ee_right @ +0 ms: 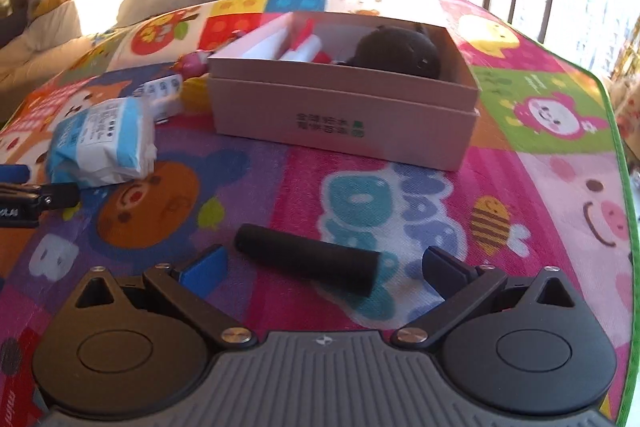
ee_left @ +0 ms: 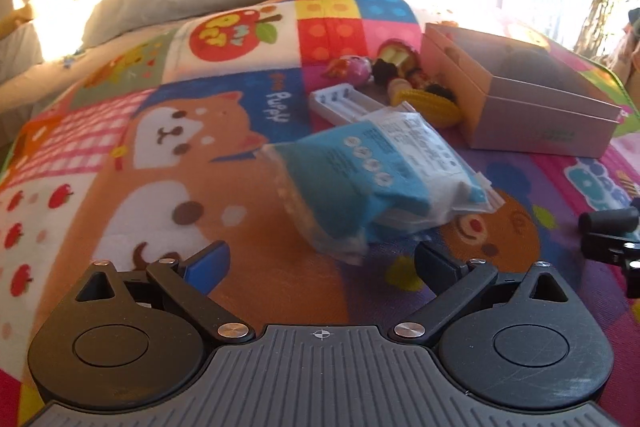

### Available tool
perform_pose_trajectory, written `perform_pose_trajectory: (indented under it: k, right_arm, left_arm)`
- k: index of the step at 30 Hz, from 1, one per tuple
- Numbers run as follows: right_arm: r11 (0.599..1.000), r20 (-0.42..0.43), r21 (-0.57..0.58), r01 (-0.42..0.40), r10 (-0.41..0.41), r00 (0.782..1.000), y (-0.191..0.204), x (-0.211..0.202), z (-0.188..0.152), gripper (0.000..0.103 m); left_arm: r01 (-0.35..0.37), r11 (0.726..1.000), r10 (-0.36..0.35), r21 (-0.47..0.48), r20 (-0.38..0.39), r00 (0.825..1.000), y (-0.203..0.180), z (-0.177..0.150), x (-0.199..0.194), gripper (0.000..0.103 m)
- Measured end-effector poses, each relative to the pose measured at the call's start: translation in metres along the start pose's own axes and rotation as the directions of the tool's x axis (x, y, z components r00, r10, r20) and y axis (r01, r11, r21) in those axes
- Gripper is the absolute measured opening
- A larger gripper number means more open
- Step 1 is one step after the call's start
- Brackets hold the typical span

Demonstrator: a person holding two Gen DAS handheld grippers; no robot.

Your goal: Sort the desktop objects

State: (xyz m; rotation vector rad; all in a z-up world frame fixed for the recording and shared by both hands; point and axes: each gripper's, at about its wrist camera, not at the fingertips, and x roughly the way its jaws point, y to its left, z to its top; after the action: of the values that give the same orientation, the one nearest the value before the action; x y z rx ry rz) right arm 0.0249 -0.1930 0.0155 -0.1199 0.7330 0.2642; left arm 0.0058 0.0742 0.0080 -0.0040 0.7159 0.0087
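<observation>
Your left gripper point(ee_left: 322, 263) gapes wide just short of the blue tissue pack point(ee_left: 372, 183); your right gripper point(ee_right: 324, 265) stands wide around the black cylinder point(ee_right: 308, 263), probably unpinched. Next, close on each and carry it to the far pink box point(ee_right: 344, 115).

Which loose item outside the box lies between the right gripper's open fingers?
The black cylinder, lying on its side on the play mat. The blue tissue pack and the toys by the cardboard box lie farther off.
</observation>
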Motion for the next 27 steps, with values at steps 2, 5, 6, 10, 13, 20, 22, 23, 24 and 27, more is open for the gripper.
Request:
perform_pose_trajectory:
  k: [2, 5, 6, 10, 13, 20, 22, 23, 24, 27]
  right_arm:
    - [0.999, 0.011, -0.025, 0.027, -0.027, 1.0, 0.006, -0.002, 0.0, 0.103]
    - [0.999, -0.022, 0.029, 0.029, -0.028, 0.999, 0.009, -0.003, 0.0, 0.103]
    - [0.999, -0.035, 0.046, 0.016, -0.015, 0.999, 0.009, -0.003, 0.0, 0.103]
    - [0.998, -0.02, 0.041, 0.039, -0.038, 0.999, 0.007, -0.004, -0.001, 0.103]
    - [0.996, -0.019, 0.068, 0.057, -0.056, 0.998, -0.003, -0.003, -0.002, 0.103]
    - [0.993, -0.018, 0.103, 0.06, -0.059, 0.998, -0.012, -0.002, -0.004, 0.103]
    - [0.994, -0.015, 0.092, 0.056, -0.055, 0.998, -0.01, -0.001, -0.003, 0.103]
    - [0.995, -0.013, 0.088, 0.053, -0.052, 0.999, -0.01, -0.001, -0.003, 0.103]
    - [0.995, -0.012, 0.084, 0.05, -0.049, 0.999, -0.009, -0.001, -0.004, 0.103]
    - [0.996, -0.01, 0.078, 0.051, -0.051, 0.999, -0.008, -0.002, -0.003, 0.103]
  left_arm:
    - [0.015, 1.0, -0.015, 0.012, 0.01, 1.0, -0.004, -0.001, -0.002, 0.101]
    - [0.053, 0.999, -0.053, -0.003, 0.02, 0.998, -0.006, 0.0, -0.003, 0.101]
    - [0.075, 0.997, -0.075, -0.004, 0.02, 0.997, -0.007, 0.0, -0.004, 0.101]
    - [0.216, 0.976, -0.216, 0.021, 0.026, 0.976, -0.018, 0.001, -0.012, 0.102]
    - [0.328, 0.936, -0.335, 0.128, 0.037, 0.941, -0.035, 0.001, -0.027, 0.102]
    - [0.114, 0.978, -0.145, 0.177, 0.177, 0.973, -0.026, 0.027, -0.03, 0.103]
    - [0.12, 0.987, -0.135, 0.108, 0.148, 0.98, -0.009, 0.037, -0.012, 0.103]
    - [0.131, 0.989, -0.139, 0.075, 0.126, 0.982, -0.003, 0.04, -0.002, 0.103]
    - [0.139, 0.989, -0.143, 0.044, 0.1, 0.985, 0.002, 0.041, 0.006, 0.103]
    - [0.209, 0.978, -0.209, 0.009, 0.053, 0.976, 0.0, 0.036, 0.011, 0.103]
